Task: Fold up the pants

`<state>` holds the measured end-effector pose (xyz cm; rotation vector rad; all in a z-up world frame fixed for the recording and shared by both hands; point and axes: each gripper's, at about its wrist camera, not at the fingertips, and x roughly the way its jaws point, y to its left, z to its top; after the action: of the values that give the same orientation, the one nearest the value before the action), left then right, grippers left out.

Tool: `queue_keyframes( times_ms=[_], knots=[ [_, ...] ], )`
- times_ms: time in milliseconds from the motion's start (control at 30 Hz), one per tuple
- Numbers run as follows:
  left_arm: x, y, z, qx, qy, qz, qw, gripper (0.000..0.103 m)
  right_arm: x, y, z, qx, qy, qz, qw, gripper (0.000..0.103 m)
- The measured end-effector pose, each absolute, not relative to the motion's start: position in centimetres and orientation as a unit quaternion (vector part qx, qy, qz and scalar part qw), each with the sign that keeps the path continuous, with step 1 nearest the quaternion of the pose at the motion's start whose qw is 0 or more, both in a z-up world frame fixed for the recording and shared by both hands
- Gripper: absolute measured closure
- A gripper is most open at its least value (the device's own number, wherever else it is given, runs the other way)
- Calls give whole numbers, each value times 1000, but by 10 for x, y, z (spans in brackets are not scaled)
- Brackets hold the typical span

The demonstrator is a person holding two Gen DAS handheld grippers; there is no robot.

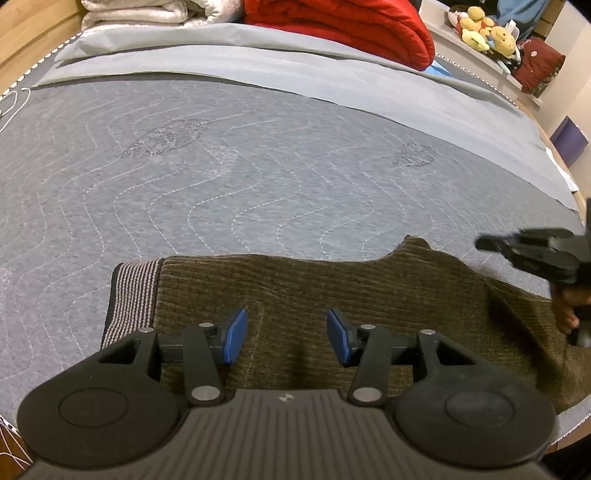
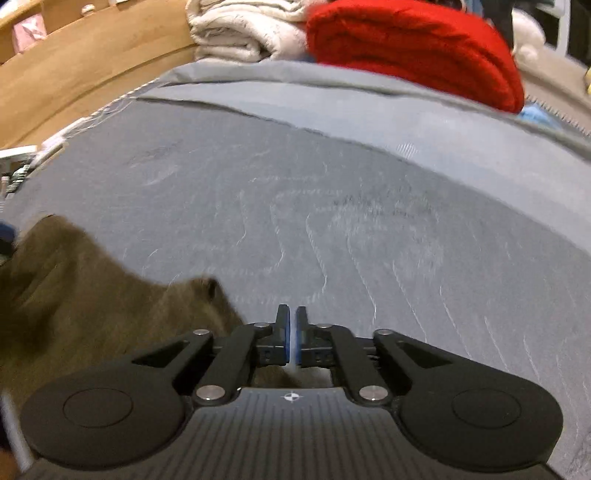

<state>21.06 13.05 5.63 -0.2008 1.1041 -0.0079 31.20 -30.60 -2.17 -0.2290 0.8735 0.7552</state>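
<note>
Brown corduroy pants (image 1: 332,295) lie spread flat along the near edge of a bed, on a grey quilted mattress cover (image 1: 221,177) stitched with pale wavy lines. Their striped waistband (image 1: 133,295) sits at the left end of the garment, and the cloth runs from there toward the bed's near right corner.

The left gripper (image 1: 283,334) hangs just above the pants near the waistband, its blue pads (image 1: 234,334) standing apart with only flat fabric visible between them; they grasp nothing. The right gripper (image 2: 291,334) is clenched, its jaws drawn together with only a sliver of light between them and no cloth caught there. In the left wrist view it appears at the right edge, held over the far end of the pants, with part of a hand (image 1: 567,310) visible on its handle. In the blurred right wrist view the pants (image 2: 74,295) lie to the gripper's left, one rumpled fold (image 2: 207,288) rising just beside its fingers.

A smooth grey sheet (image 1: 258,59) lies across the far part of the bed. Along the far edge are a folded cream blanket (image 1: 147,11) and a red quilt (image 1: 343,26). Yellow soft toys (image 1: 487,31) sit on a shelf beyond the far right corner, and a wooden bed frame (image 2: 85,62) borders the left edge.
</note>
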Motion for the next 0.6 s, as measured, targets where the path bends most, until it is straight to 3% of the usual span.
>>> queue_keyframes(
  times_ms=[267,433,467,533,600],
  knots=[
    [212,122,58,-93,521,-10,848,50,282,-343,-32,-158,431,396,795,76],
    [215,105,57,-83,523,-21,848,50,259,-338,-52,-238,419,391,784,74],
    [216,102,57,-81,524,-22,848,50,256,-336,-52,-249,412,392,783,74],
    [217,97,56,-78,525,-22,847,50,251,-334,-51,-268,401,398,781,92],
    [218,95,55,-78,525,-23,847,50,250,-336,-47,-273,393,400,782,101]
  ],
)
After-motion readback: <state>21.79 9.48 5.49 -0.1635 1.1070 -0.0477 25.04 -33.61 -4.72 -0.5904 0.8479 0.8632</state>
